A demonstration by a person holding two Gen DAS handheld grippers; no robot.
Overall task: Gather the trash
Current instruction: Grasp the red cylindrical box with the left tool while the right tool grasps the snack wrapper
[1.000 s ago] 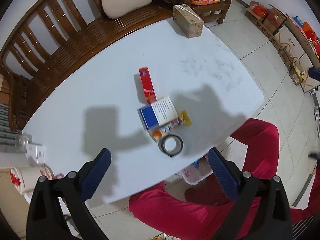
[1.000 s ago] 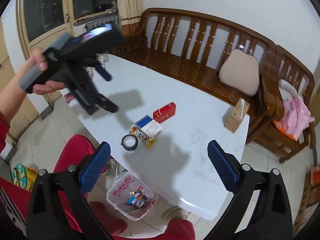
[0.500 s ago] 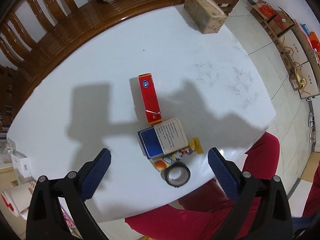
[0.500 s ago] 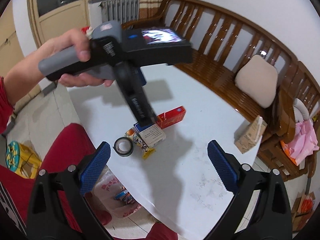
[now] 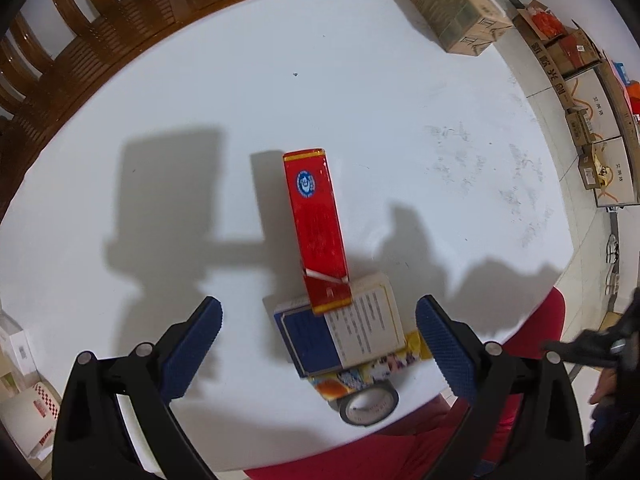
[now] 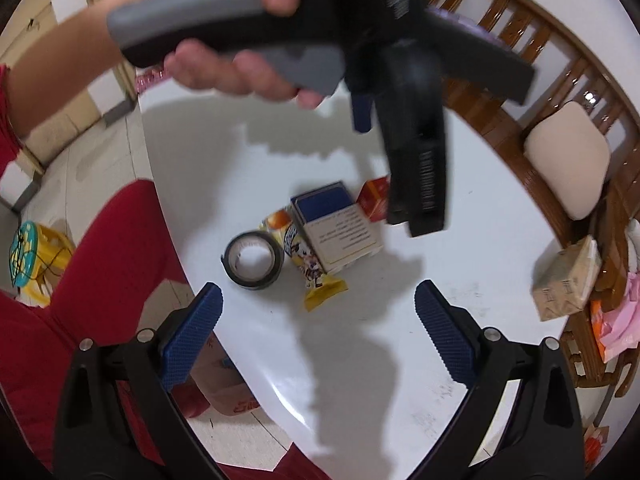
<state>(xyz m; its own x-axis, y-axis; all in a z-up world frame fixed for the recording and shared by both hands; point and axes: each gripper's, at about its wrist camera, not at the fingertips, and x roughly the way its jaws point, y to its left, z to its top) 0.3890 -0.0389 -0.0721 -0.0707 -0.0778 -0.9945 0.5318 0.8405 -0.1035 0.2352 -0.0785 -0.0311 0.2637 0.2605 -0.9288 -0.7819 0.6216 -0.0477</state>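
Note:
A red box (image 5: 316,224) lies on the white table (image 5: 200,92), its near end resting on a blue and white box (image 5: 340,332). A yellow snack wrapper (image 5: 372,368) lies under that box, and a roll of black tape (image 5: 368,404) sits at the table's edge. My left gripper (image 5: 318,344) is open, its fingers to either side of the blue and white box. My right gripper (image 6: 318,332) is open above the table, near the wrapper (image 6: 316,276), the tape (image 6: 254,260) and the blue and white box (image 6: 336,228). The left gripper's body (image 6: 412,120) hides most of the red box (image 6: 374,196).
A cardboard carton (image 5: 452,8) stands at the table's far corner, also in the right wrist view (image 6: 568,280). A wooden bench (image 5: 80,40) with a cushion (image 6: 568,156) runs behind the table. Red-clad legs (image 6: 100,280) are at the near edge. A bag (image 6: 224,388) is below.
My left gripper has moved forward and down over the pile, so the boxes look much bigger. My right gripper has also come closer to the table. Both have stayed open.

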